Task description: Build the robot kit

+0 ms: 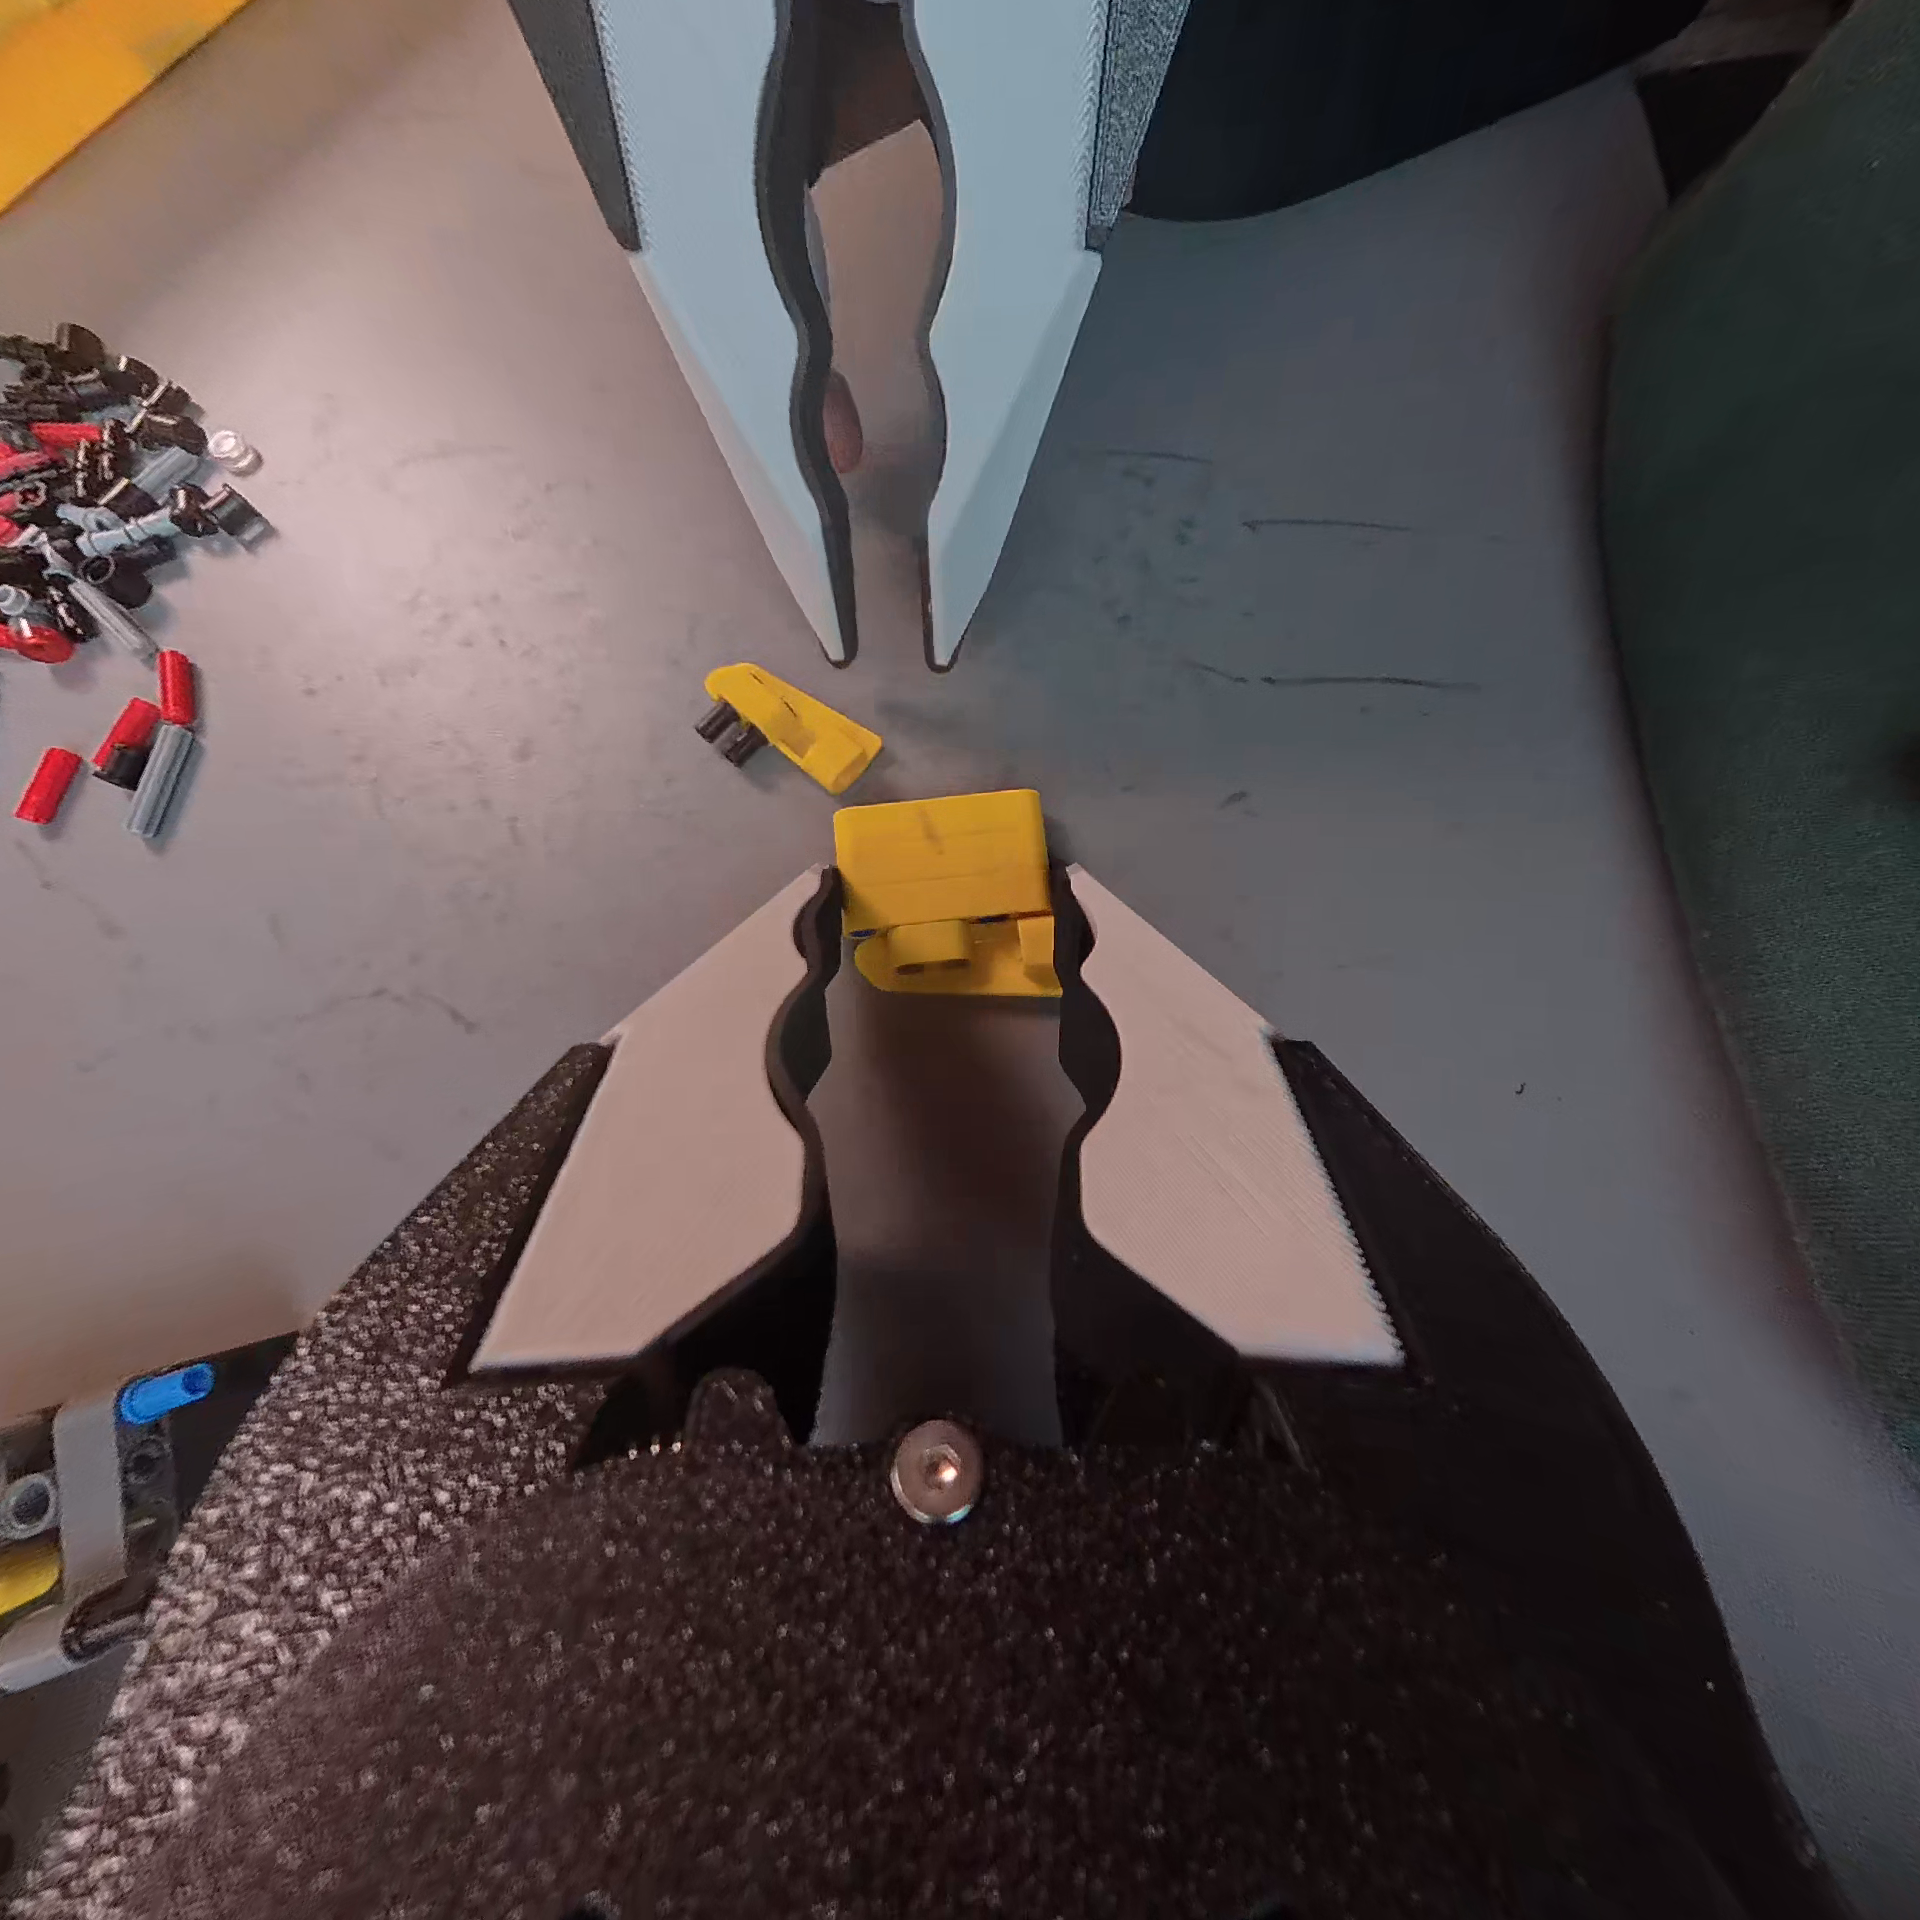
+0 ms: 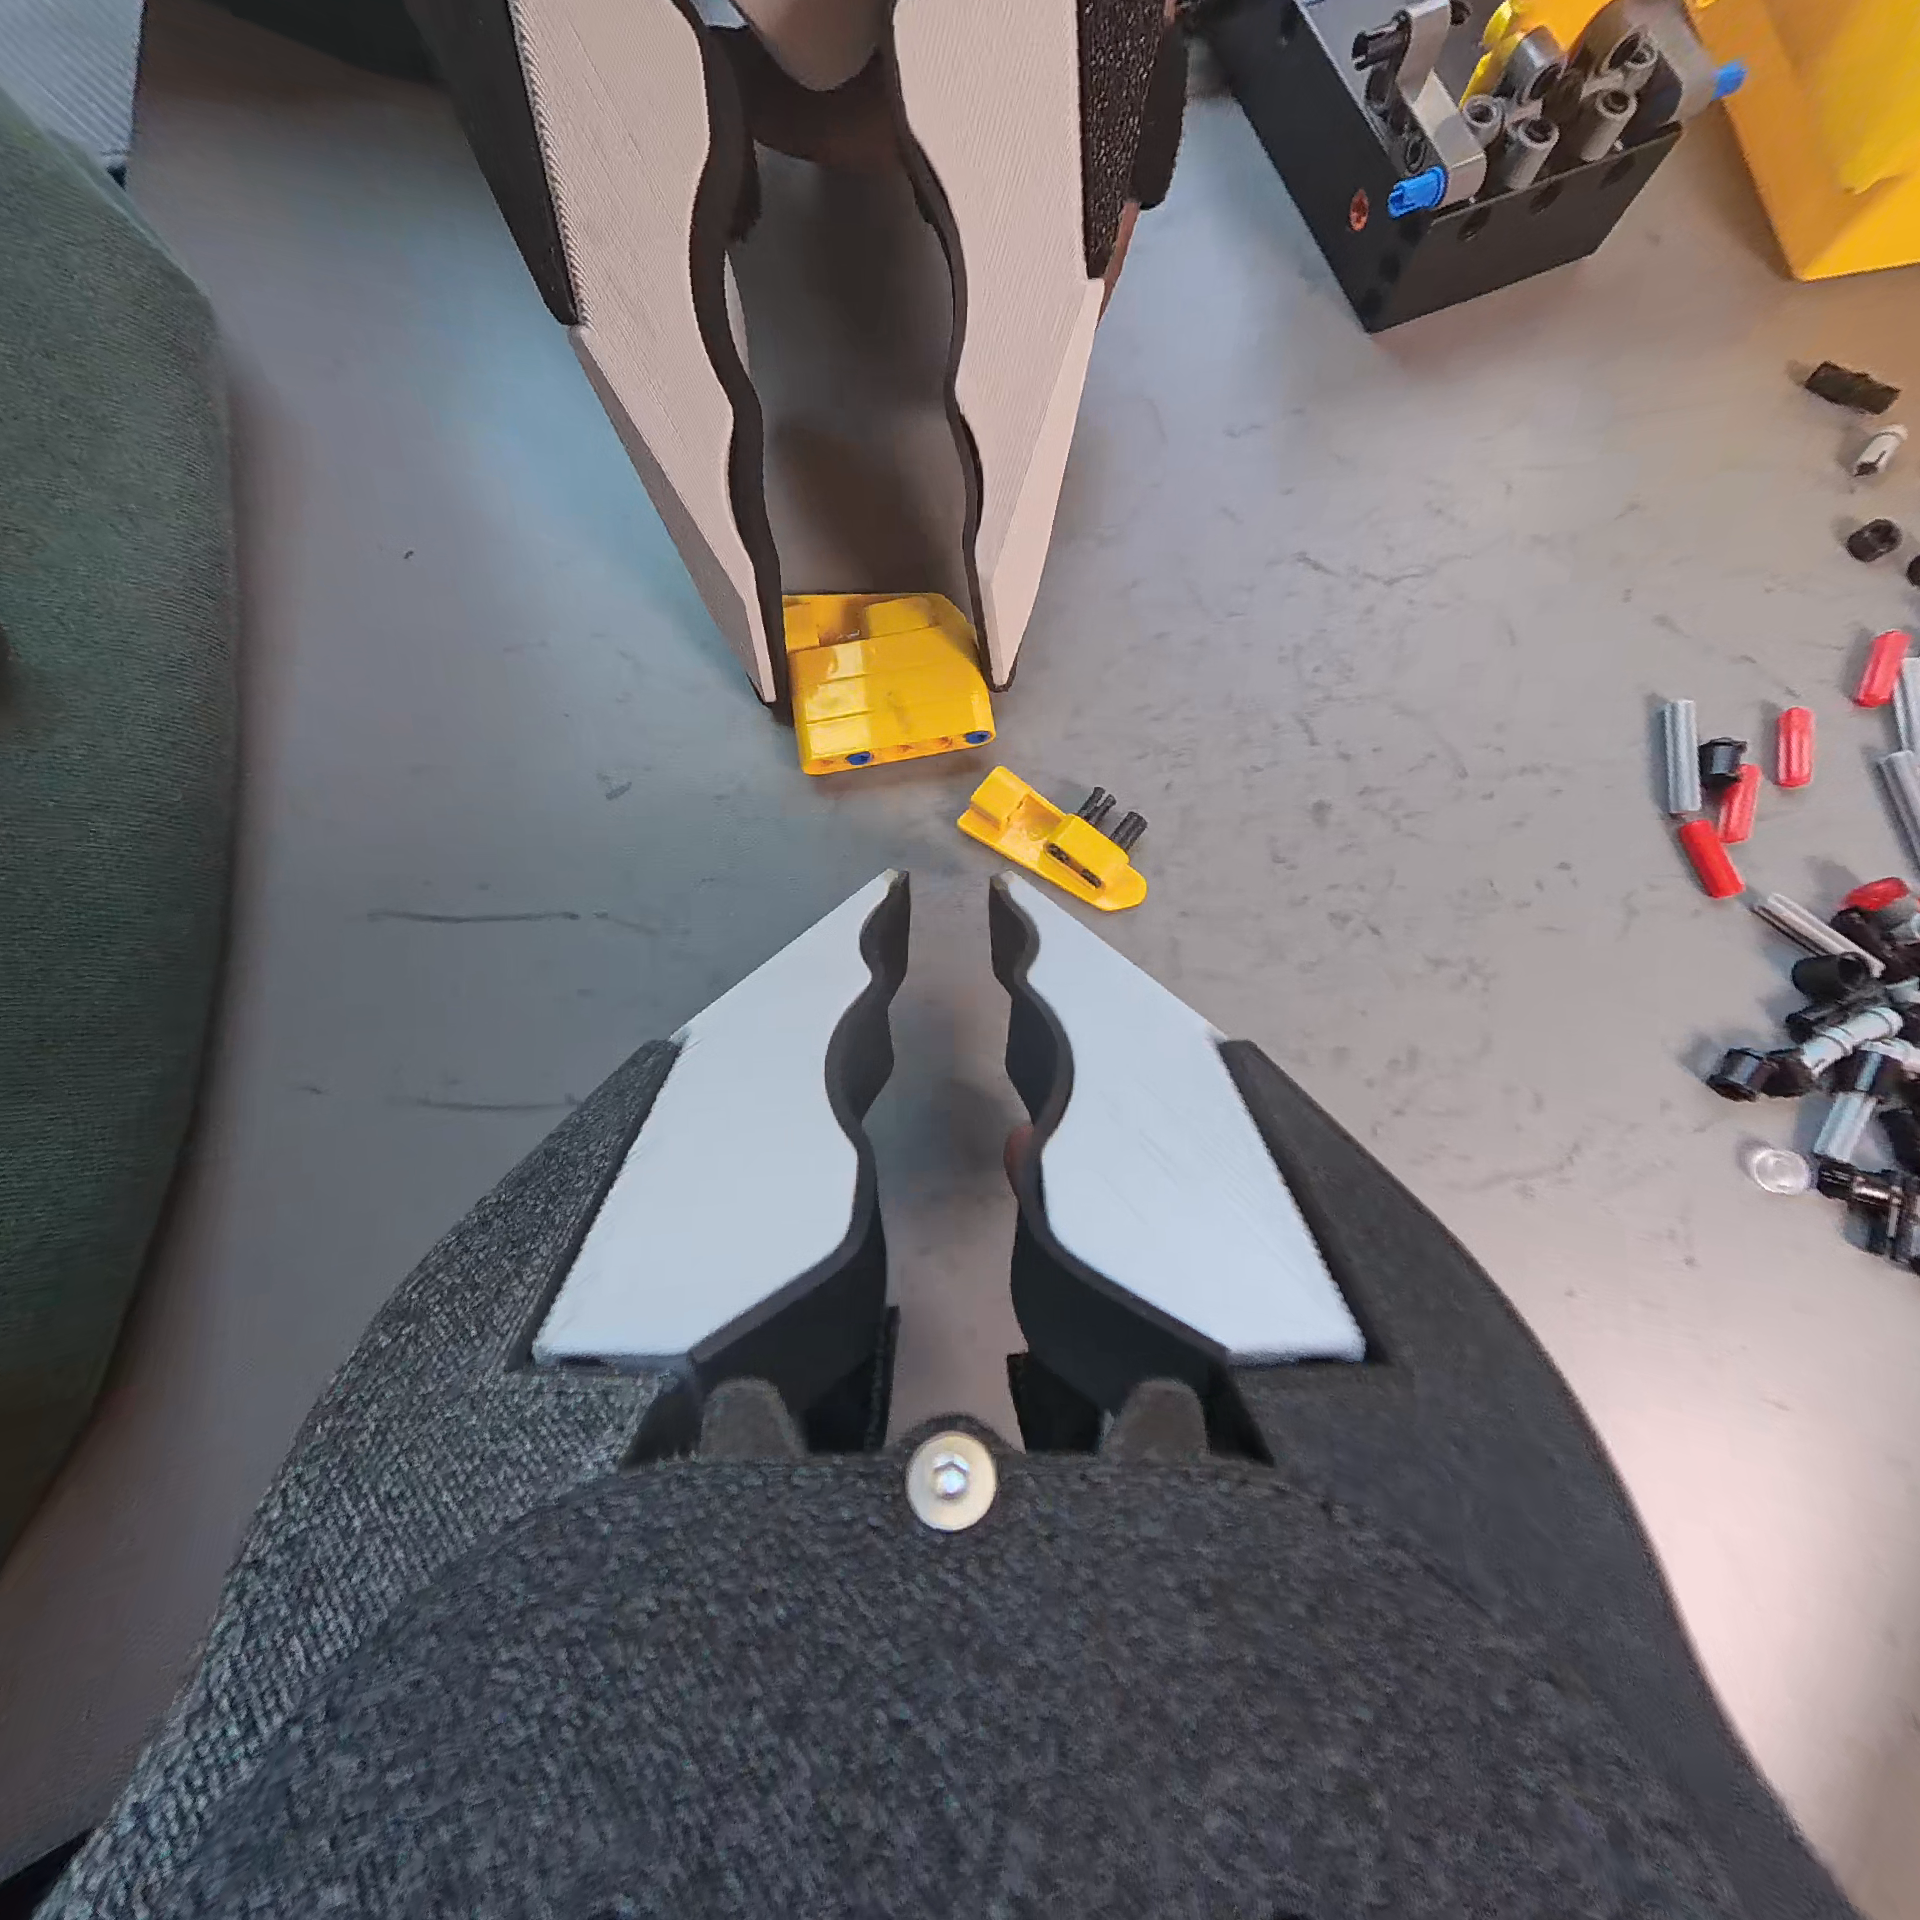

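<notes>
- My left gripper [image 1: 945,894] has its jaws clamped on the yellow brick block [image 1: 940,868], sitting on the counter [image 1: 468,935].
- Right gripper [image 2: 948,883]: jaws narrow, holding nothing, just beside the small yellow piece [image 2: 1049,836].

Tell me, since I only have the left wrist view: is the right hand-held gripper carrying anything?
Observer: No. The right hand-held gripper has its fingers slightly apart, only bare grey tabletop between them.
Reviewer: And the far end of the yellow plastic brick block?
Observer: It shows a row of holes, the outer two filled blue.
Reviewer: What sits at my bottom-left edge?
Observer: A black open box holding grey and yellow beam pieces.
</notes>
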`<state>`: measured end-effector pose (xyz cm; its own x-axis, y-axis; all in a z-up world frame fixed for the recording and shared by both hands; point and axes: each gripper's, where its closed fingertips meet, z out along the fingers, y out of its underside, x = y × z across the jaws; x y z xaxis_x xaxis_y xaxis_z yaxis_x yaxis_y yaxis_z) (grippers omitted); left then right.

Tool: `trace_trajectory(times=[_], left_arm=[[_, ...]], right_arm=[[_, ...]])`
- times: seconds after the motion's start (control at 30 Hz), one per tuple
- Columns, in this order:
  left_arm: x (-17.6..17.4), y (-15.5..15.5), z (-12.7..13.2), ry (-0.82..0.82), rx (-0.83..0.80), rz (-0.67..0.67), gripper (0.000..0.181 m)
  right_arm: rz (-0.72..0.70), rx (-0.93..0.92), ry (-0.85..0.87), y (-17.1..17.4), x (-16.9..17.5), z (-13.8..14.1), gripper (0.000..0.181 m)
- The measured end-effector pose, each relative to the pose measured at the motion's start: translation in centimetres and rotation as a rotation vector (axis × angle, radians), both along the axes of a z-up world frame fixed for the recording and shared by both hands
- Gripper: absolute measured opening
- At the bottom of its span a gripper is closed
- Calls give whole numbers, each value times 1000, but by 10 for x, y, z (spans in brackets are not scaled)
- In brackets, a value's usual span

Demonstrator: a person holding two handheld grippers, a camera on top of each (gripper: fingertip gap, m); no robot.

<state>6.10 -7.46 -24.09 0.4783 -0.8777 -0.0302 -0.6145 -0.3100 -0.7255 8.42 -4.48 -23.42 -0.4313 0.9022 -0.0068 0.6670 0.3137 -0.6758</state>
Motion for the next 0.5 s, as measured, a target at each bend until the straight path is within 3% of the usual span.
trace_trajectory(times=[0.3, 0.5], left_arm=[[-2, 1, -1, -7, -19, 12, 40], [-8, 1, 0, -6, -17, 27, 40]], right_arm=[[-107, -3, 1, 12, -9, 1, 39], [-82, 7, -45, 8, -13, -5, 42]])
